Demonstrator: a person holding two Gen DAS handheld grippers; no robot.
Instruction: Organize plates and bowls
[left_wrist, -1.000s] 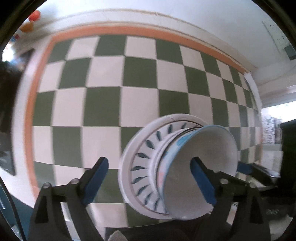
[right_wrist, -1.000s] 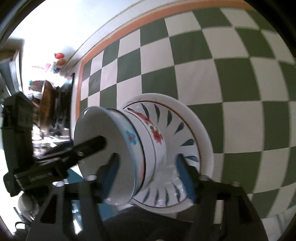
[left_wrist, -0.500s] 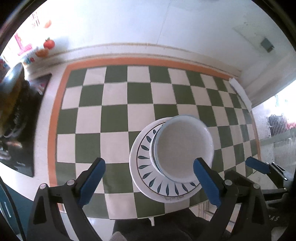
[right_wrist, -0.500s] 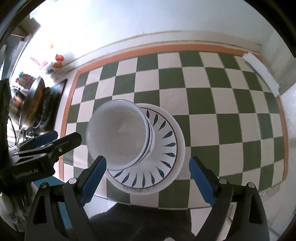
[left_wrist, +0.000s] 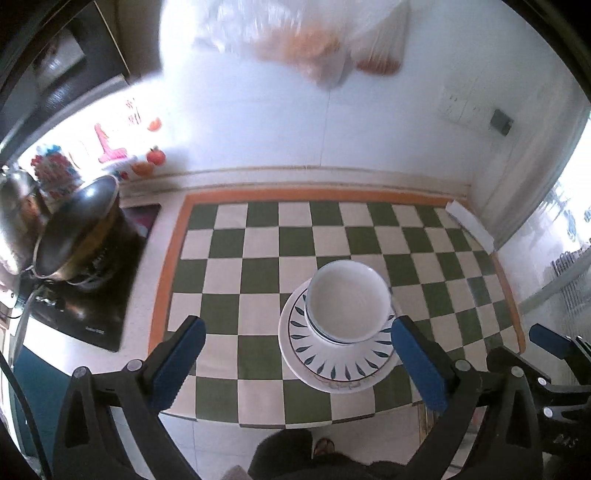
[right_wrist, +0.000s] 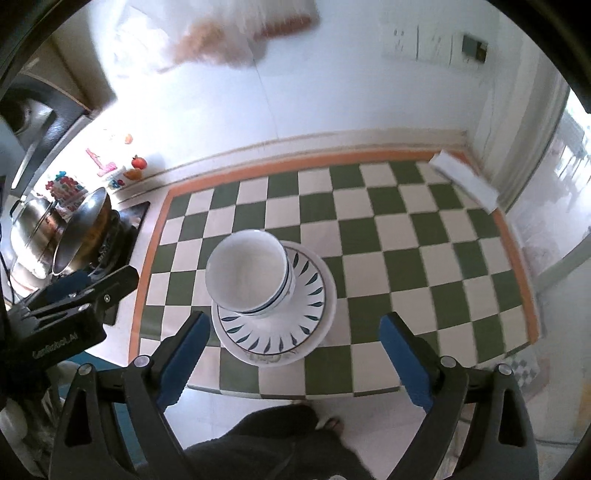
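Bowls sit nested on stacked plates at centre frame on the checked bench, seemingly gathered into one tidy pile, while left gripper and right gripper hover above, jaws wide and empty.

My two wrist views: both high, facing down, well back; shared, the checkered mat and stacked bowls.
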